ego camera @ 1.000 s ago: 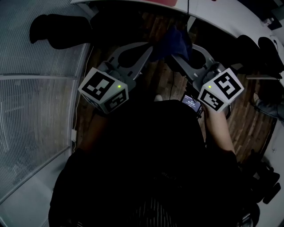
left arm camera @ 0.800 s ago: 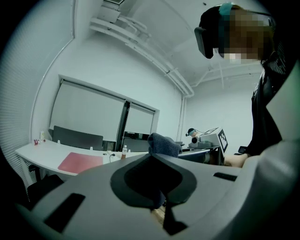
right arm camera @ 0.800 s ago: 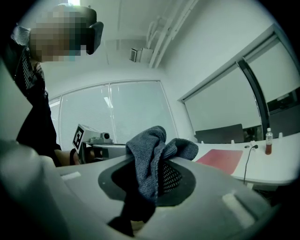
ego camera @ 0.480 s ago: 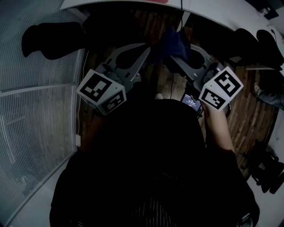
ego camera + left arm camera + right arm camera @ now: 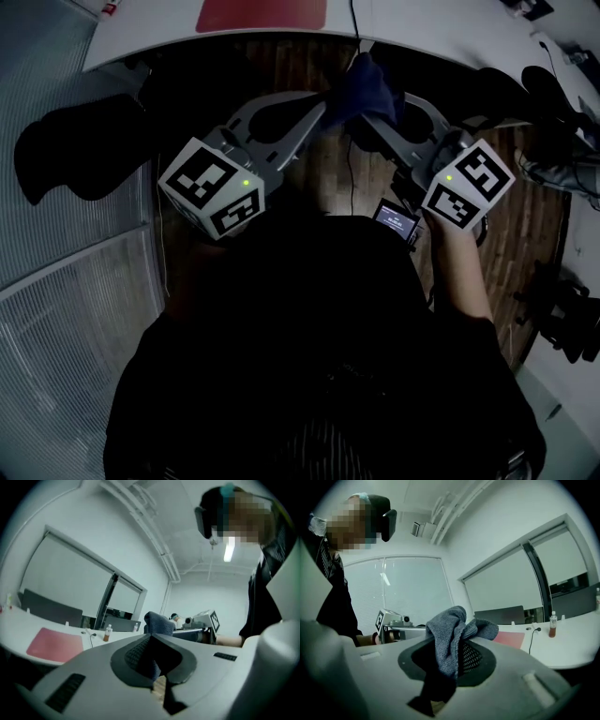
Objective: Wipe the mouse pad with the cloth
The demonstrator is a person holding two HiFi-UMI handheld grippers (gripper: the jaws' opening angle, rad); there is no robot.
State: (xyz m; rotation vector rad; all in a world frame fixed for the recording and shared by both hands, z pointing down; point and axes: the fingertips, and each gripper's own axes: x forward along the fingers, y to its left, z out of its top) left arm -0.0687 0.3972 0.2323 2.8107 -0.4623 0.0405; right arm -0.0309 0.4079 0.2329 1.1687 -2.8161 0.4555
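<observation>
Head view first, what do we log for the cloth (image 5: 366,86)?

We log it as bunched and dark blue, held up between both claws over the wooden floor (image 5: 328,178), just short of the white worktop (image 5: 150,33) edge.

Left claw (image 5: 322,108)?

Clamped on the cloth. We read that in the left gripper view: the left claw (image 5: 152,638) has its tips together, with the cloth (image 5: 158,622) poking up past them and hanging dark through the opening below.

Right claw (image 5: 367,124)?

Same. In the right gripper view the right claw (image 5: 458,641) is pinched on the cloth (image 5: 449,637), the grey-blue knit bulges over the tips, and a tail drops through the gap.

And the mouse pad (image 5: 262,13)?

Red, flat on the worktop at the top of the head view, well apart from the cloth. We also tag the mouse pad (image 5: 55,644) at lower left in the left gripper view, and the mouse pad (image 5: 509,638) behind the cloth in the right gripper view.

Anything else?

We see a small bottle (image 5: 108,633) upright on the worktop beyond the pad, and the same bottle (image 5: 552,624) in the right gripper view.
</observation>
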